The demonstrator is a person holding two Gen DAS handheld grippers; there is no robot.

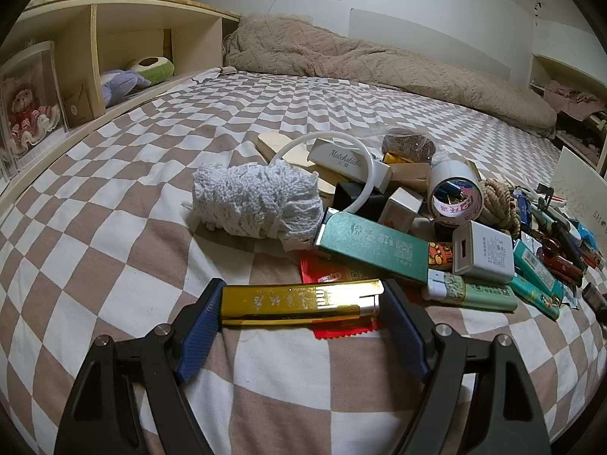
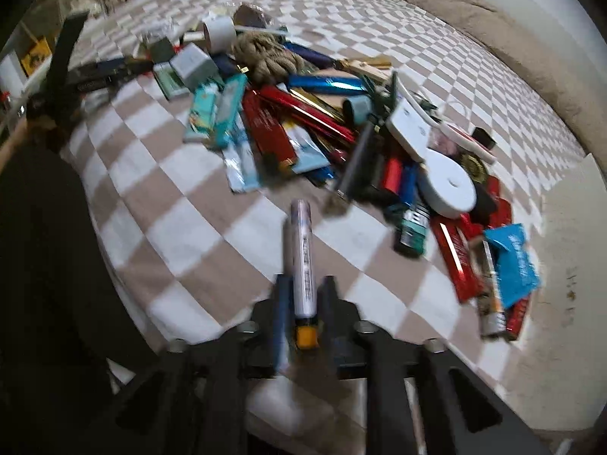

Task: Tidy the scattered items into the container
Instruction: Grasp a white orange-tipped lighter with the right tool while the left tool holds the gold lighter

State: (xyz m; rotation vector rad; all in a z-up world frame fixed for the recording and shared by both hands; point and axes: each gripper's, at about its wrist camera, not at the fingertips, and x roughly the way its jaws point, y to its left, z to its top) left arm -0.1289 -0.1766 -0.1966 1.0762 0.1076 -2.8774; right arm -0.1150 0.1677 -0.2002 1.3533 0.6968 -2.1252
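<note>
- On the checked bed (image 1: 125, 197), everything is placed against one landmark, the pile (image 1: 436, 227) of small items.
- Far left of the pile, a wooden shelf (image 1: 114, 49) holds a soft toy (image 1: 125, 83).
- At the pile's left edge lies a white knitted bundle (image 1: 254, 199); a green box (image 1: 375, 246) touches its right end.
- Behind the green box, within the pile, a matchbox (image 1: 349, 163) sits under a white hoop, and a white tube (image 1: 455, 193) stands just right of it.
- A white charger (image 1: 483, 252) rests at the green box's right end.
- In front of the pile's left part, the left hand-held gripper (image 1: 303, 305) pinches a gold bar (image 1: 299, 303) crosswise, blue pads pressing both ends; a red packet (image 1: 341, 331) shows under it.
- In the right wrist view the pile (image 2: 341, 125) spreads across the bed, with a rope coil (image 2: 265, 57) at its far side and a white disc (image 2: 451, 185) toward its right.
- In front of that pile, the right hand-held gripper (image 2: 303, 299) has a marker (image 2: 303, 254) lengthwise between its fingers; the jaws stand a little apart from the barrel, the picture being blurred.
- No container can be made out.
</note>
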